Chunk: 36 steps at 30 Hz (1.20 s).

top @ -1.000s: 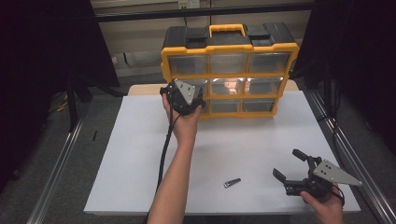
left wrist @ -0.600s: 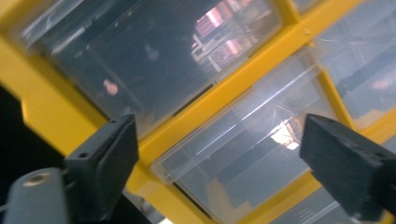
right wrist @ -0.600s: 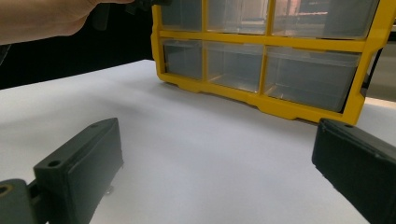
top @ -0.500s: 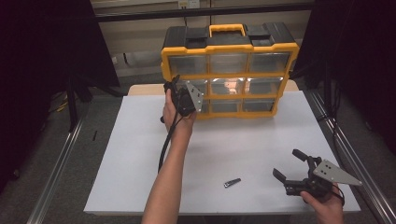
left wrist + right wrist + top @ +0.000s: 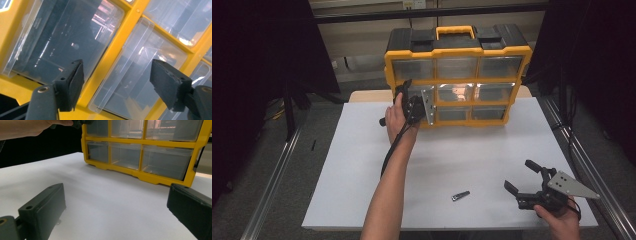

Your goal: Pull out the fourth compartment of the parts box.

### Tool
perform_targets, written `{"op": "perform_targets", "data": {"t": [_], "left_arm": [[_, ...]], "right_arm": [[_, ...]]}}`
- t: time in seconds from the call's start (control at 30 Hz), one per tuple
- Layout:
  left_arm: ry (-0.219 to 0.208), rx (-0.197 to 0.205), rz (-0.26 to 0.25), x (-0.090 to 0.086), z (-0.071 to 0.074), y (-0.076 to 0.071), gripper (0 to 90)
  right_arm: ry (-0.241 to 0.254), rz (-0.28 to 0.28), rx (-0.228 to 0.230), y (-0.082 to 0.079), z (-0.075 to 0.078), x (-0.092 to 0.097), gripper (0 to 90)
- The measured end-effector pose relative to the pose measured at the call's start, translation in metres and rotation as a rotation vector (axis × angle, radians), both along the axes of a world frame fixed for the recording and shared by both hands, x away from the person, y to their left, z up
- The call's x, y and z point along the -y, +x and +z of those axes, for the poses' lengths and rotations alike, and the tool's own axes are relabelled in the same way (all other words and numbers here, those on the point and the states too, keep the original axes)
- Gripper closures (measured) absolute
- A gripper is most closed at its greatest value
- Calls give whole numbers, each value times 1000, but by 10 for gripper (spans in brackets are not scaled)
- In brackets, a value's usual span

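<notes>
Organizer (image 5: 457, 75): one, yellow and black, upright at table's (image 5: 362, 165) far edge; nine clear drawers.
Left gripper (image 5: 117, 82): one, jaws wide, empty, at organizer's left drawers.
Right gripper (image 5: 524, 177): one, jaws wide, empty, well before organizer.
Nail clipper (image 5: 460, 195): one, before organizer.

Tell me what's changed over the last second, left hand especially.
The left gripper turned in the hand, its grey plate swinging to the right, and edged closer to the organizer's left middle drawer; jaws open, holding nothing. Unchanged: the right gripper, open over the table, the nail clipper, and the organizer.
</notes>
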<state>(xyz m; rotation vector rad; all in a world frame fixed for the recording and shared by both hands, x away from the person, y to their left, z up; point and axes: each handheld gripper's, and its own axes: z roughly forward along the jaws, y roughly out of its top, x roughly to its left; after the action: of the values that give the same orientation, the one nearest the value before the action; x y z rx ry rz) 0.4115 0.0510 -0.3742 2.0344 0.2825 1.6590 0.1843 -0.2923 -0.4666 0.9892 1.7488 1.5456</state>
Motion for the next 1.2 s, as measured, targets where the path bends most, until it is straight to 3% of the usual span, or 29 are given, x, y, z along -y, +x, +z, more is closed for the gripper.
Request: {"op": "perform_targets", "data": {"t": [0.1, 0.13, 0.43, 0.47, 0.93, 0.97, 1.0, 1.2], "left_arm": [[19, 9, 5, 0, 0, 0, 308], [44, 12, 17, 0, 0, 0, 317], [67, 26, 23, 1, -1, 2, 365], [86, 30, 22, 1, -1, 2, 387], [94, 40, 35, 0, -5, 7, 440], [111, 40, 42, -1, -4, 7, 443], [94, 43, 49, -2, -5, 8, 445], [102, 54, 58, -4, -5, 10, 463]], "right_arm": [[-3, 2, 1, 0, 0, 0, 17], [-4, 3, 1, 0, 0, 0, 17], [-4, 6, 3, 0, 0, 0, 18], [-3, 8, 5, 0, 0, 1, 18], [-1, 6, 4, 0, 1, 2, 19], [-3, 8, 6, 0, 1, 3, 20], [-2, 8, 6, 0, 1, 3, 20], [4, 7, 7, 0, 1, 3, 20]]}}
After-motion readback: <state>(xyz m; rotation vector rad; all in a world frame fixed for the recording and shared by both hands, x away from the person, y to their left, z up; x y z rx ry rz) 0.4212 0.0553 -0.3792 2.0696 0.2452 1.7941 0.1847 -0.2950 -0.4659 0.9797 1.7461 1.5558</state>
